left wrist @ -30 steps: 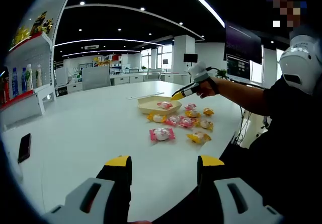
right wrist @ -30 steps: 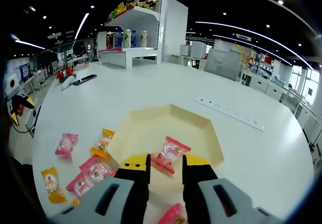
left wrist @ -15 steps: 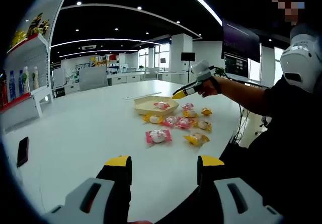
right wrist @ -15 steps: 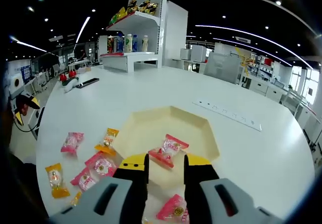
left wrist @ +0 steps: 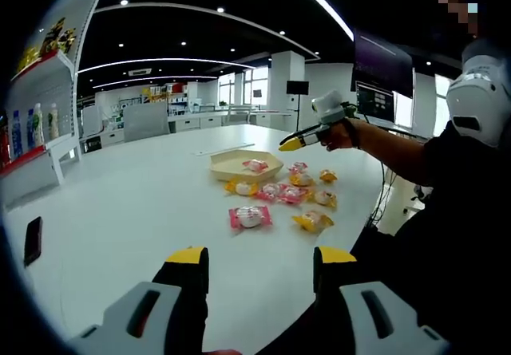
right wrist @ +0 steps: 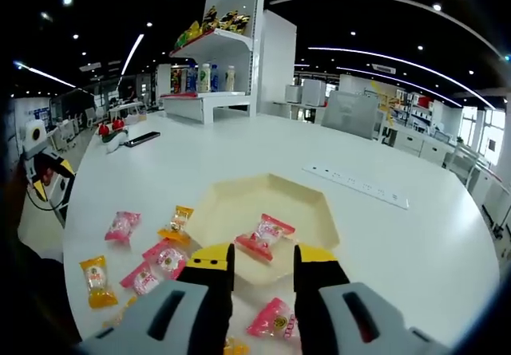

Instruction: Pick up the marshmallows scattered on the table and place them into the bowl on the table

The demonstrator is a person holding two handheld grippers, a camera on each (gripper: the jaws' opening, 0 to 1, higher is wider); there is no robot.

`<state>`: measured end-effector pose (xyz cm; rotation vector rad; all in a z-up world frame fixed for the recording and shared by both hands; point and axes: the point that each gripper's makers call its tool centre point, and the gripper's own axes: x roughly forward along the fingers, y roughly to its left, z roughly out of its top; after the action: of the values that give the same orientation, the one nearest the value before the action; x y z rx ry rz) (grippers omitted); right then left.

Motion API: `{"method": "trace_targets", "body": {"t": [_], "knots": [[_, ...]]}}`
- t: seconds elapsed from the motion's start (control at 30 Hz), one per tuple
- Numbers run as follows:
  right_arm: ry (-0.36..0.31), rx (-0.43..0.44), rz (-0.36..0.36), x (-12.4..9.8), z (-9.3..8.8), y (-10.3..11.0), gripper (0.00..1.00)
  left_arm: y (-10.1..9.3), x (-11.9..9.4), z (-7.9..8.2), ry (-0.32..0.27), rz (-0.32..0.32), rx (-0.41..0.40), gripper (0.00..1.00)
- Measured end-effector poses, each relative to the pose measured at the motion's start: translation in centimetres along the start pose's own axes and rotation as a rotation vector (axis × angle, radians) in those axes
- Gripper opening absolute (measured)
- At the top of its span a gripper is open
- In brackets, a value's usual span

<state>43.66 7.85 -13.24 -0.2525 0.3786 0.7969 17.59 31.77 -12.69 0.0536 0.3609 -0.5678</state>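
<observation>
Marshmallows lie in two places: one pink-wrapped marshmallow [right wrist: 265, 236] rests inside the bowl [right wrist: 315, 215], just ahead of the right gripper [right wrist: 257, 261], and the remainder sit loose on the table [right wrist: 239, 147] to that gripper's left and beneath it. Right gripper jaws stand apart with nothing between them, raised above the near rim of the bowl; this posture suits a release over the bowl or a descent to the next piece. A second pink marshmallow [right wrist: 272, 319] lies directly below the jaws, outside the bowl and close to its near edge, so it is judged the nearest candidate for the next pick

Left gripper [left wrist: 259, 257] is also parted and empty, held well back from the cluster, over bare table. From its view, a pink marshmallow [left wrist: 249, 217] and a yellow marshmallow [left wrist: 312, 222] lie nearest, ahead and slightly right, with the bowl beyond them

Clearance is ample: open table extends ahead and to the left of both grippers. The table edge runs close on the person's side of the cluster, so pieces there risk being pushed off during approach
</observation>
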Motion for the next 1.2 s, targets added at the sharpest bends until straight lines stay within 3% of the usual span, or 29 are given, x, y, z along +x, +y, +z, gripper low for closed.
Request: {"method": "trace_targets", "body": {"t": [1.2], "knots": [[-0.091,0.01,-0.031,-5.8,0.3,-0.5,0.31,-0.3,1.7,0.1,0.017,-0.016,0.0,0.54]]}}
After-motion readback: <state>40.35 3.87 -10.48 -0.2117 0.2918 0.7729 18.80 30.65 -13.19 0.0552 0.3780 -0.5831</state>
